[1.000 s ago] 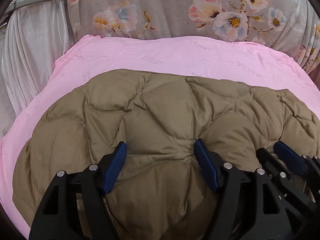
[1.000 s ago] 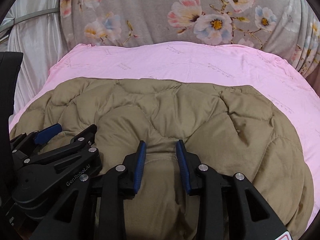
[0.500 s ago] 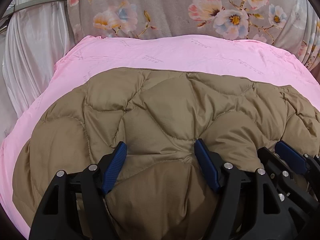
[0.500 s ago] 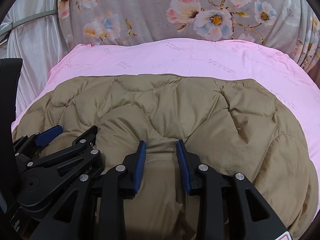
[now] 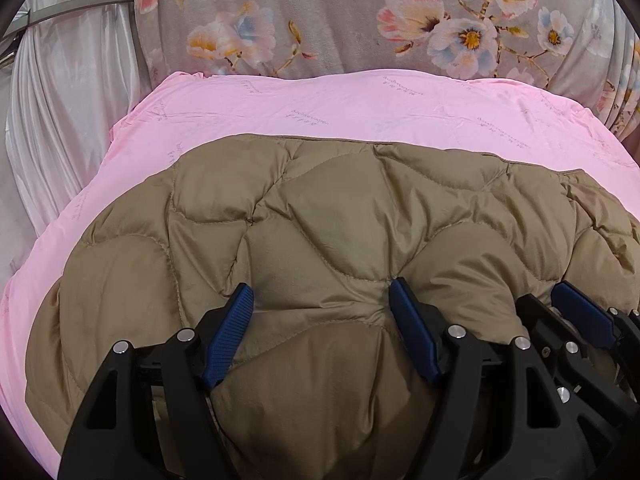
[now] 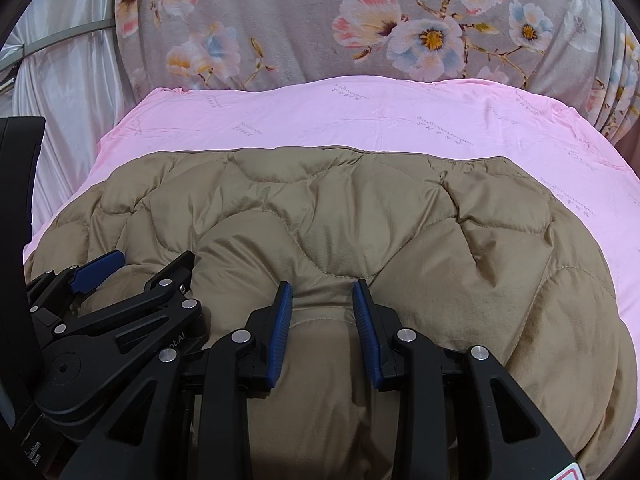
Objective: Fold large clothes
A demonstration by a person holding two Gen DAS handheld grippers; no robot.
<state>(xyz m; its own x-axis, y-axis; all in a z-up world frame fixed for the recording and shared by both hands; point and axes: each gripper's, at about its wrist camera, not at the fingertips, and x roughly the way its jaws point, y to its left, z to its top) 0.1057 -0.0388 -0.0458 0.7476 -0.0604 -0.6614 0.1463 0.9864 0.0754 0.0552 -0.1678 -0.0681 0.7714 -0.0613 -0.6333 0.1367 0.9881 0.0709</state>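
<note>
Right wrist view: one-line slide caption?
Right hand-held gripper pinches a fold of the tan quilted coat lying on the pink sheet.

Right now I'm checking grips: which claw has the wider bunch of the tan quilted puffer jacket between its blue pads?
The left claw; the right claw pinches a much narrower ridge of the tan quilted puffer jacket.

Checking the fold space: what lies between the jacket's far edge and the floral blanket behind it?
Only bare pink sheet lies between the tan quilted jacket and the floral blanket; both wrist views show this.
</note>
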